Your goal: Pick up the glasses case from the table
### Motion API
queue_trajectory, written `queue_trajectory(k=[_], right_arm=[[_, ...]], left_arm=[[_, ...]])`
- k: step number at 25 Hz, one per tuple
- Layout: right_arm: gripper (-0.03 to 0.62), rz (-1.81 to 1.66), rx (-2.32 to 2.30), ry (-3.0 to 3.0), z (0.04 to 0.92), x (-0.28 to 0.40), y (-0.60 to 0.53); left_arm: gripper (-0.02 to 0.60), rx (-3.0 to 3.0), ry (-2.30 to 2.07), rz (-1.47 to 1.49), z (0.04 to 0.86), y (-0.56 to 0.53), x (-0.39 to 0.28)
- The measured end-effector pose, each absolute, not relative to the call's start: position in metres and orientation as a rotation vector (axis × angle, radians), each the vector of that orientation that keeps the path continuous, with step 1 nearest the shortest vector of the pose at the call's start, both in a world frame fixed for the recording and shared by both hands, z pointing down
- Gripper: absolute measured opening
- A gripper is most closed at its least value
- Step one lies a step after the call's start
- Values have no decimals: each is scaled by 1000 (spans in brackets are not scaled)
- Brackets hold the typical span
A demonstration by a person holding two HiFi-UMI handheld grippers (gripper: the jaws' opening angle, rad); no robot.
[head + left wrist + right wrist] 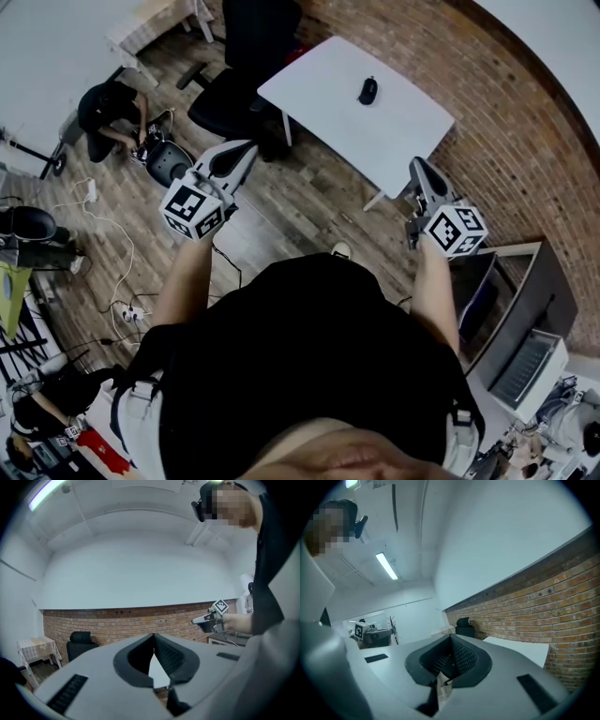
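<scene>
The glasses case (367,90) is a small black oval lying on the white table (403,136), seen only in the head view. Both grippers are held level in the air, short of the table and well apart from the case. My left gripper (247,147) points toward the table's near left corner, its jaws closed together with nothing between them (153,635). My right gripper (415,166) hangs by the table's near right edge, shut and empty (451,637). Each gripper shows in the other's view: the right gripper (206,619) and the left gripper (370,633).
A black office chair (230,89) stands at the table's left side. A brick wall (506,122) runs behind the table. A person (108,108) crouches on the wooden floor at the far left, near cables (108,230). A cabinet (530,323) stands at the right.
</scene>
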State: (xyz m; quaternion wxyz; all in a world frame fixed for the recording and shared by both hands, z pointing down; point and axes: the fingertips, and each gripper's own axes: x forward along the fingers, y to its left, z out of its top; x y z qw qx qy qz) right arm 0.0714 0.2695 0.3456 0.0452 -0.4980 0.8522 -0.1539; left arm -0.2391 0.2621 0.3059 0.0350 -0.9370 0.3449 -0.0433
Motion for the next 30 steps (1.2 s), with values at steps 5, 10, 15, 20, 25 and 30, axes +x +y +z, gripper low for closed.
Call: queue_trajectory(k=[5, 10, 15, 20, 25, 30], right_arm=[[15, -506, -1534, 2591, 356, 83, 252], [15, -513, -1547, 2599, 361, 91, 230], [15, -519, -1547, 2597, 362, 102, 206], [15, -535, -1544, 2600, 366, 113, 180], [15, -537, -1537, 2612, 367, 115, 163], [15, -556, -1529, 2620, 369, 118, 147]], left_arm=[[11, -2869, 1065, -139, 306, 249, -233], [11, -2864, 1073, -151, 306, 229, -228], [11, -2866, 1070, -185, 310, 210, -218], [11, -2864, 1089, -201, 314, 188, -209], [11, -2867, 1108, -209, 316, 172, -208], [11, -2875, 1118, -228, 320, 157, -204]])
